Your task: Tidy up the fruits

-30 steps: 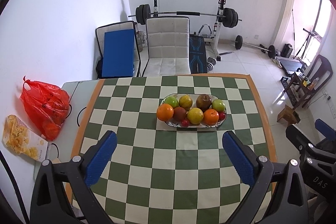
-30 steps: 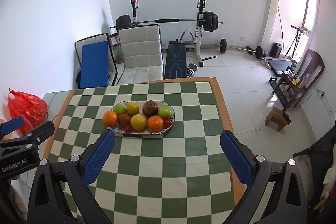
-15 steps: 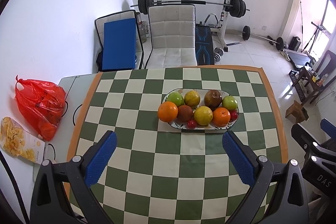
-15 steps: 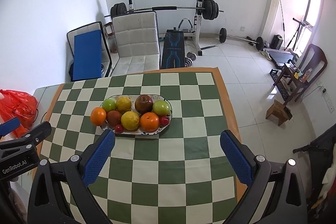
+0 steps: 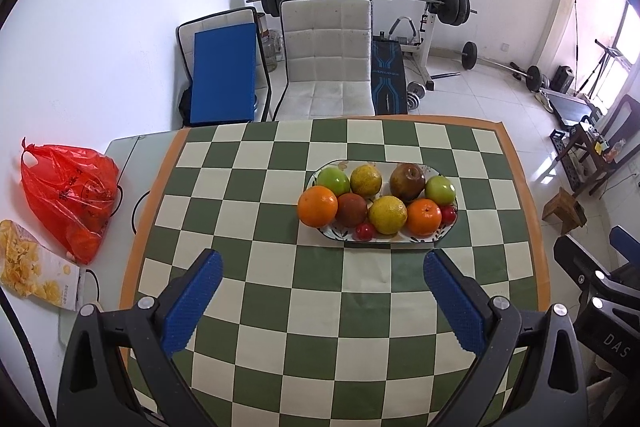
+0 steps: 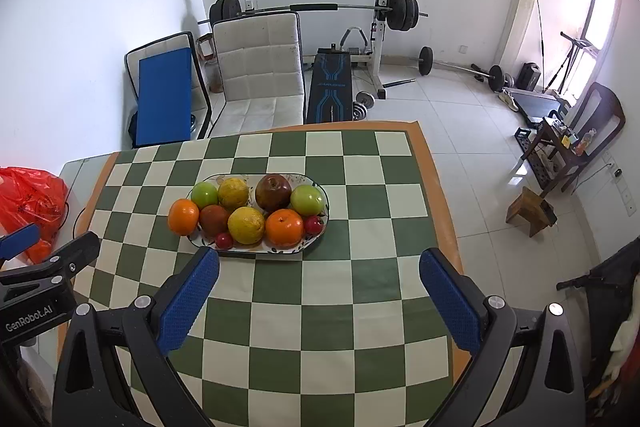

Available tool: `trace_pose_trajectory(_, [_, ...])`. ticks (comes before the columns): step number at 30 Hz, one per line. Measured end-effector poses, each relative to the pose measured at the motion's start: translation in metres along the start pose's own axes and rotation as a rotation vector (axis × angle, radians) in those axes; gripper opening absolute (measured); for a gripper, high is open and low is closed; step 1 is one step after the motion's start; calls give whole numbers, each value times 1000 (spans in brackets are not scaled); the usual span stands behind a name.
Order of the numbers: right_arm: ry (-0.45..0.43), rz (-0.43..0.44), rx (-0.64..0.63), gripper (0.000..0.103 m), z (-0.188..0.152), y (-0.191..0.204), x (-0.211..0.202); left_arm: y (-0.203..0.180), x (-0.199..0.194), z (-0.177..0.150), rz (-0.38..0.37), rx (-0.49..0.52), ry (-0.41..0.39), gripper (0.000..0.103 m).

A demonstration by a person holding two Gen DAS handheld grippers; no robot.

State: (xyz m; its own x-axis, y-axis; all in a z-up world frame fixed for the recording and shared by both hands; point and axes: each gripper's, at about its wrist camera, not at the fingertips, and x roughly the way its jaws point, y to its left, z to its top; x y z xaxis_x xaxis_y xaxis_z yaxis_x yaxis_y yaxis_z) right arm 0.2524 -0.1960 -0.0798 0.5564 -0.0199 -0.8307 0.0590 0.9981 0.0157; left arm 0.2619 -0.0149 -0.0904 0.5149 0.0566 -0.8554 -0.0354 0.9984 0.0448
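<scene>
An oval patterned plate (image 5: pixel 424 241) (image 6: pixel 280 251) sits on the green-and-cream checked table (image 5: pixel 320 307) (image 6: pixel 328 291), piled with oranges, green apples, yellow citrus, dark red fruit and small red ones. One orange (image 5: pixel 317 206) (image 6: pixel 183 216) rests at the plate's left end. My left gripper (image 5: pixel 322 269) hovers open above the table, just short of the plate. My right gripper (image 6: pixel 319 267) is open too, the plate ahead of its left finger. Neither holds anything.
A red plastic bag (image 5: pixel 70 191) (image 6: pixel 30 203) and a snack packet (image 5: pixel 34 277) lie left of the table. A white chair (image 5: pixel 326 67) (image 6: pixel 258 75) stands at the far edge. Weight bench and barbell rack (image 5: pixel 436 11) behind; a small wooden stool (image 6: pixel 530 211) at right.
Both grippers have moved forward and down toward the plate, which now looks larger and closer. The fruits have not moved. Both grippers stay open.
</scene>
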Motion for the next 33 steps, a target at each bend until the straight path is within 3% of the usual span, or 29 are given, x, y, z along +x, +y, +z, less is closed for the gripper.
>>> trace_pose_trajectory(33, [-14, -1, -16, 102, 5, 5, -9, -1, -1, 0, -7, 2, -15, 103])
